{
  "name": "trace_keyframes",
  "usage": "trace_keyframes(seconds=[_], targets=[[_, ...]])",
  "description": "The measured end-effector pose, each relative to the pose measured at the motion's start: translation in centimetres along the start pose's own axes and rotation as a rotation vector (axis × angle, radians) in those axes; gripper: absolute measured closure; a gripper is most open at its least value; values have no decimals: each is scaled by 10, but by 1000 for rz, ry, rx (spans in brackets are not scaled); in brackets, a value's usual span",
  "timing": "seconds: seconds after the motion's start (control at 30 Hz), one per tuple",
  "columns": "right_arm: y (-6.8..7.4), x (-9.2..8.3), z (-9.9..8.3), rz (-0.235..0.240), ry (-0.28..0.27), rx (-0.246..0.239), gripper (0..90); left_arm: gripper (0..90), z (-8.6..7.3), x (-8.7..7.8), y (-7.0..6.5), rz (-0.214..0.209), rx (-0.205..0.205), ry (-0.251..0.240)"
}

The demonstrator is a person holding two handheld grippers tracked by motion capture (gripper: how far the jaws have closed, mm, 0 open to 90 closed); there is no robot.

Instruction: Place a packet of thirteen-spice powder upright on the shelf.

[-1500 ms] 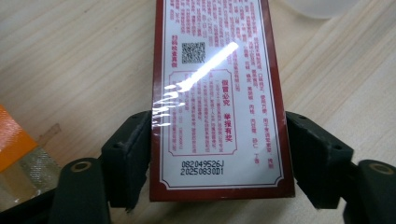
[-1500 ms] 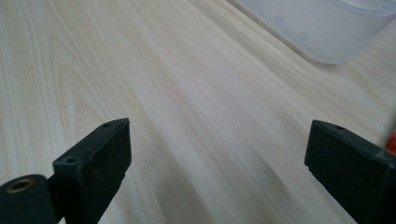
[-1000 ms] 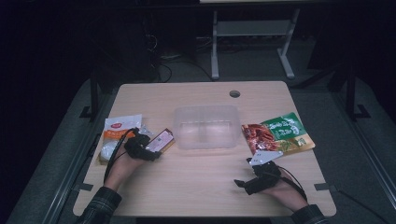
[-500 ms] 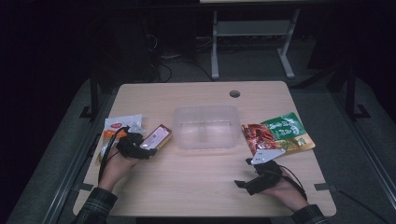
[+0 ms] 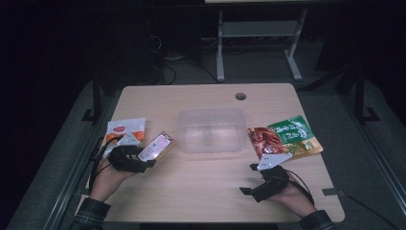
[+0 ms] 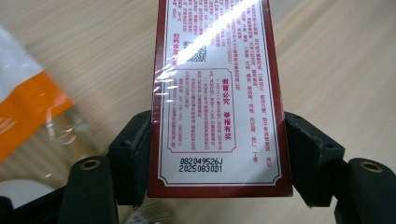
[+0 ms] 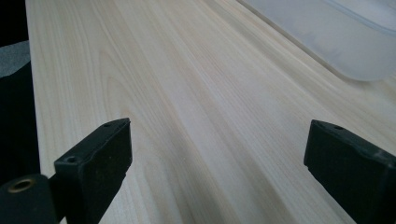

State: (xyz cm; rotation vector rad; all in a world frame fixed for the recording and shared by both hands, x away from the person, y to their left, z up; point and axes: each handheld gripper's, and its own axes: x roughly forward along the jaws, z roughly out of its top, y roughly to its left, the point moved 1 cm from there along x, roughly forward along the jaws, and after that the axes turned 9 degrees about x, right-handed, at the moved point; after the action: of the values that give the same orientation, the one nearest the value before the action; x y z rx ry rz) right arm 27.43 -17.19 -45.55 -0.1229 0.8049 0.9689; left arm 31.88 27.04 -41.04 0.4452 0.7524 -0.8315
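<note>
My left gripper (image 5: 145,157) is shut on a flat red-bordered packet (image 5: 158,145) with a white printed label, at the table's left side. In the left gripper view both black pads (image 6: 135,154) press the packet (image 6: 217,93) on its two long edges, and it is held above the wooden table top. My right gripper (image 5: 249,179) lies low at the near right and points left, its jaws wide apart. In the right gripper view my right gripper (image 7: 219,154) is open with bare wood between its fingers.
A clear plastic container (image 5: 210,130) stands mid-table, and its corner (image 7: 336,37) shows in the right gripper view. A green and red snack bag (image 5: 285,139) lies to its right. A white and orange bag (image 5: 125,130) lies by the left hand.
My left gripper has drawn a little left and toward the person, lifting the packet with it. The right gripper has stayed where it was.
</note>
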Motion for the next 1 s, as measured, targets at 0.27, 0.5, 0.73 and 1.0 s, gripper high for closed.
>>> trace_keyframes(seconds=[0.27, 0.5, 0.73, 1.0], targets=[[3, -2, 2, 26, -5, -25, 72, 319, 6, -3, -33, -74, 87, -40], [6, -6, 6, 65, -20, -54, 72, 319, 23, 10, -58, -175, 158, -114], [4, -5, 8, 80, -16, -56, 112, 318, 34, 23, -70, -240, 214, -133], [0, -8, 16, 166, -58, -95, 131, 318, 49, 45, -83, -321, 308, -153]])
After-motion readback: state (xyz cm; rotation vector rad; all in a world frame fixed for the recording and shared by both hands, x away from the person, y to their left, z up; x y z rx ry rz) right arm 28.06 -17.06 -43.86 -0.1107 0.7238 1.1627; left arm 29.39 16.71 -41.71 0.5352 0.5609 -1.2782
